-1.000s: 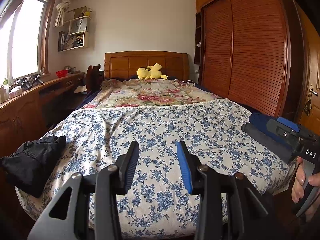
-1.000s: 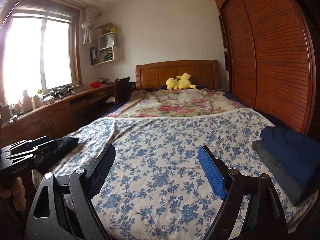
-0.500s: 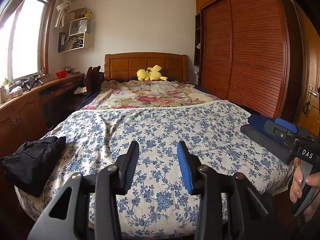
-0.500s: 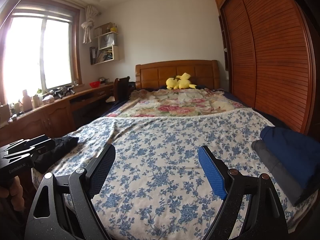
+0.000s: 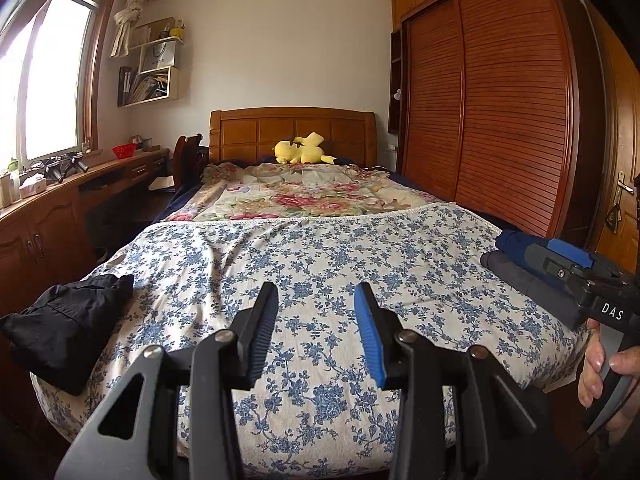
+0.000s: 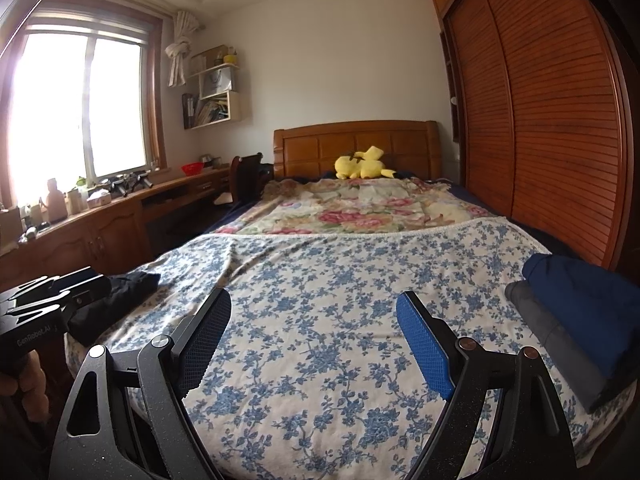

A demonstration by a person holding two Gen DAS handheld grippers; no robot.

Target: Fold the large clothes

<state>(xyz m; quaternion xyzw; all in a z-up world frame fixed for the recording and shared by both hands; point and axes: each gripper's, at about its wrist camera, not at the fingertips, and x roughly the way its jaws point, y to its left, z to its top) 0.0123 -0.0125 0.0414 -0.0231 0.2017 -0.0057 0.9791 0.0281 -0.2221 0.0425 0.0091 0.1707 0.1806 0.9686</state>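
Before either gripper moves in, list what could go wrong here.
1. The black garment lies crumpled, overhanging the bed's left corner; a pinch on one loose fold could drag it off the floral bedspread.
2. The folded navy and grey stack sits at the right edge; a sweep by the right gripper could topple it.
3. The left gripper is open only narrowly for bulky cloth.

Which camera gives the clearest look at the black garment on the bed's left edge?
The left wrist view: the black garment lies there crumpled and unobstructed at the bed's corner. In the right wrist view the black garment is partly hidden behind the left tool, with only its far part showing.
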